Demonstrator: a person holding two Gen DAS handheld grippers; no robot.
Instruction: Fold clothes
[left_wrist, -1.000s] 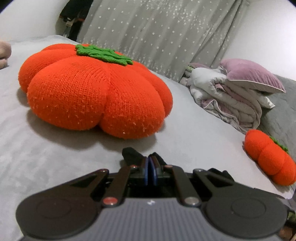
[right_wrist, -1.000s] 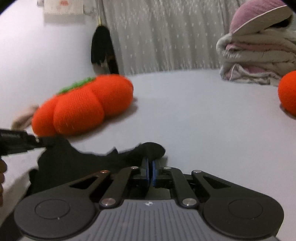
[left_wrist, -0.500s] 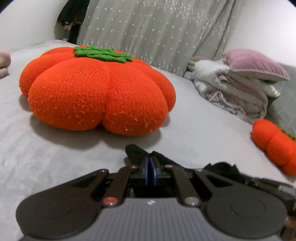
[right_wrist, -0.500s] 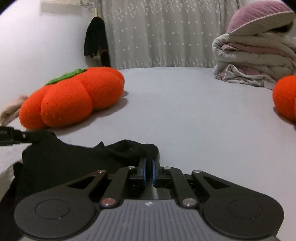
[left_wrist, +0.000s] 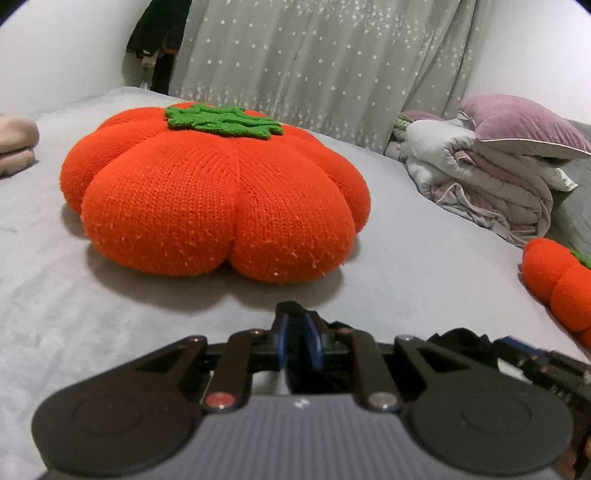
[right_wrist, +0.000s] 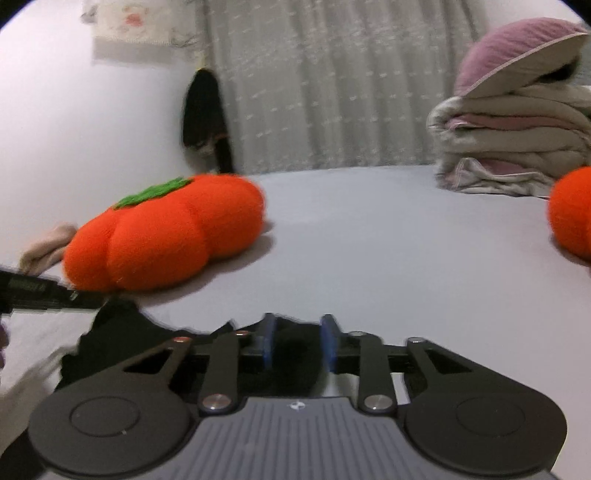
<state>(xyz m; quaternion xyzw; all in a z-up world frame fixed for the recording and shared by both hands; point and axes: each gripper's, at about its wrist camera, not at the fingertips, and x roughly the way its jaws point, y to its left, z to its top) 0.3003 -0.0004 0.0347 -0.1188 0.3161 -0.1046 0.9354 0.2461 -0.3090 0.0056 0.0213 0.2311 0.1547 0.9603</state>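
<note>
**A:** Right up close: the left tongs (left_wrist: 298, 341) have just been opening, only a narrow gap so far, with a bit of the black garment (left_wrist: 295, 310) between the blue pads. Can't tell if the pads press on it. The right tongs (right_wrist: 298, 341) stand wider, pads clear of the dark cloth between them.

**B:** So where's the garment?

**A:** Bunched low on the grey bed (right_wrist: 388, 236), right under both tongs and stretching between them. In the right view it's a crumpled dark heap (right_wrist: 110, 332), no neat edges I can see.

**B:** Folding's barely begun then?

**A:** I'd guess so, or one fold was just laid down. Smoothing and more folds look left. Further out: a big orange pumpkin cushion (left_wrist: 214, 192), a smaller one (left_wrist: 561, 280), then piled bedding (left_wrist: 491, 184) and a curtain (left_wrist: 325, 66).
</note>
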